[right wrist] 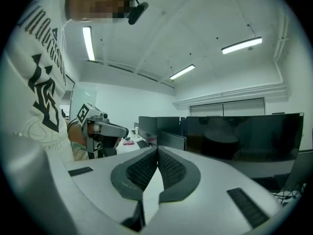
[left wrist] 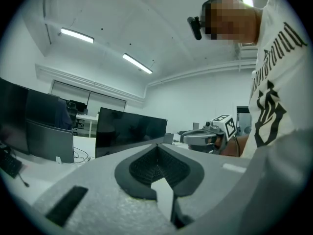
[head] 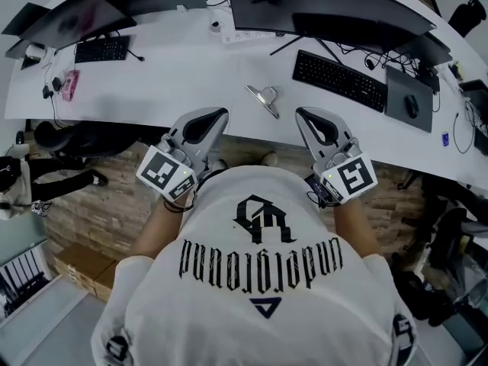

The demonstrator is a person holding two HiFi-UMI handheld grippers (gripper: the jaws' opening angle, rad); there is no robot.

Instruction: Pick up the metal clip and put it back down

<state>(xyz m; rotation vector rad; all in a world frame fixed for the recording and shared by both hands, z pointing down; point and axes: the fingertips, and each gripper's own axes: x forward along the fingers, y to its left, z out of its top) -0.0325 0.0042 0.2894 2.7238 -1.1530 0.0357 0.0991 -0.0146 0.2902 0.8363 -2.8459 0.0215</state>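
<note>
Office desks and dark monitors [head: 320, 6] fill the background, with a long white tabletop [head: 183, 75] running across in front of the person. The left claw [head: 220, 113] is clenched, its ribbed pads meeting at the tip with nothing between them. The right claw [head: 302, 113] is clenched and empty as well. Both are held near the person's body, tips over the near edge of the tabletop and pointing roughly level.

The metal clip [head: 264, 97] lies flat on the tabletop, just ahead of the two claw tips and between them, touched by neither. From this alone I cannot tell whether the pick-up is yet to come or the clip has already been set back. If it is yet to come, one claw has to open, reach forward and down, and close on the clip.

The clip sits near the tabletop's front edge, so a low approach could nudge it off. A keyboard [head: 340, 79] lies ahead of the right claw; bare tabletop ahead of the left claw gives more room.
</note>
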